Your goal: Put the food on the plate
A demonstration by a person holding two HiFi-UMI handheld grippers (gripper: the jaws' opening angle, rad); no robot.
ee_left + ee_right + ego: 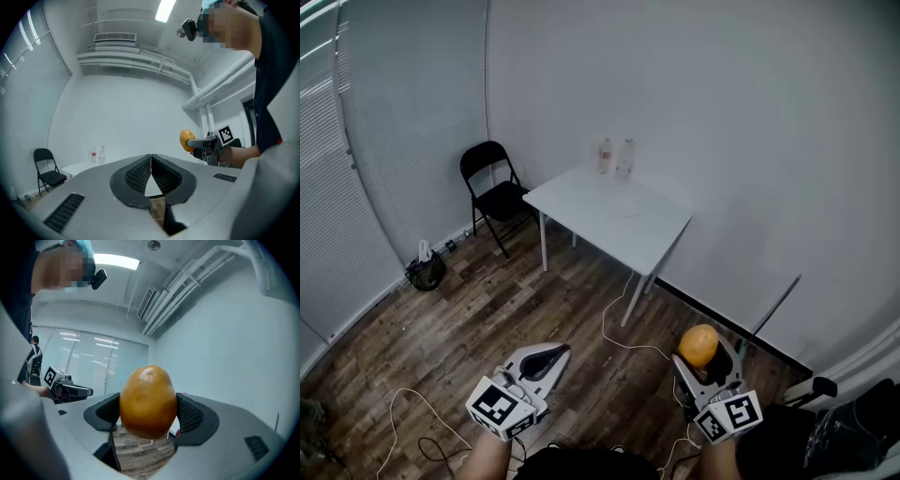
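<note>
Barely begun, by the look: round orange food (148,401) clamped in the right gripper (149,418), near the body, well apart from the far table (609,220). Empty left gripper (151,172) closed, tips touching. Yet to do: carrying over and setting down on the plate, too faint to make out.

The right gripper (149,414) grips a smooth orange-brown oval food piece (148,397)
Its black ribbed pads (190,416) press both sides, brown wood-plank floor (140,456) showing beneath.

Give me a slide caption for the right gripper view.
Right tongs clamp a rounded orange-brown food item above the wood floor.
</note>
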